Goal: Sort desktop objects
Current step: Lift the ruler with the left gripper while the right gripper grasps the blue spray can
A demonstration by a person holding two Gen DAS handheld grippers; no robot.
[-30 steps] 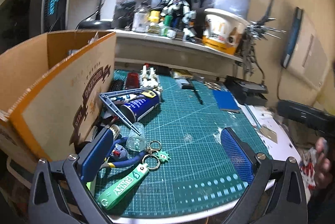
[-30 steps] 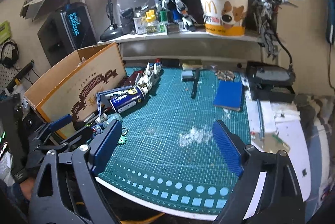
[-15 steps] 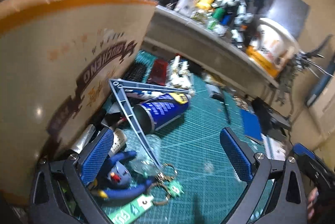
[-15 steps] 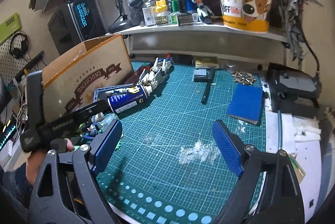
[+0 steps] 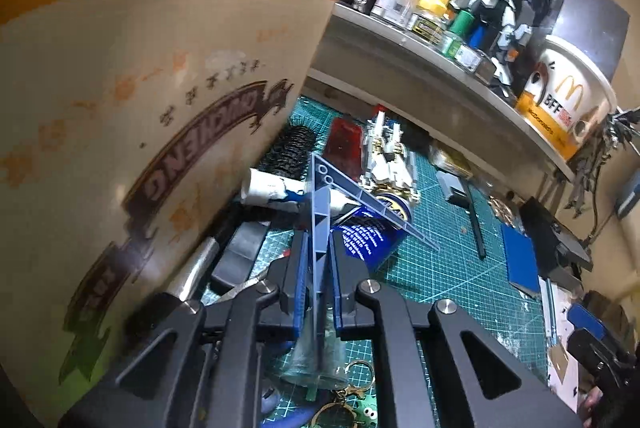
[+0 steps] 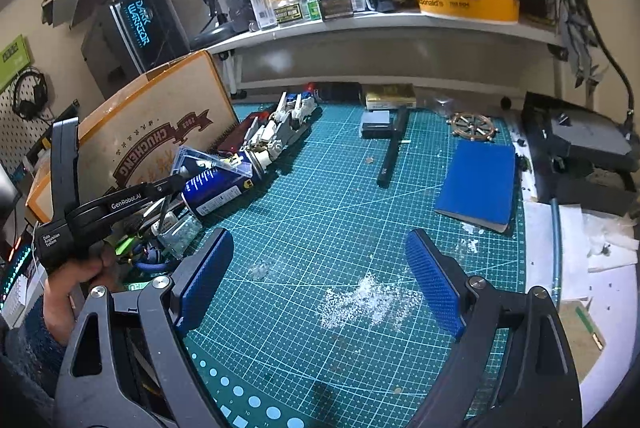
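A matt blue plastic triangle frame (image 5: pixel 320 228) lies over a glossy metal spray can (image 5: pixel 366 234), beside smooth printed cardboard box (image 5: pixel 120 116), on a matt gridded cutting mat (image 6: pixel 340 228).

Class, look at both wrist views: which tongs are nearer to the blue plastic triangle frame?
Left. The left tongs are shut on the blue triangle frame; the right tongs hang open over bare cutting mat, apart from it.

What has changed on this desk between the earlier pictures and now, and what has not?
The left gripper moved in toward the clutter beside the cardboard box and its open jaws closed on one leg of the blue plastic triangle frame leaning over the blue spray can. The right gripper dropped closer to the cutting mat, open and empty as before. The blue notebook and black pen stayed put.
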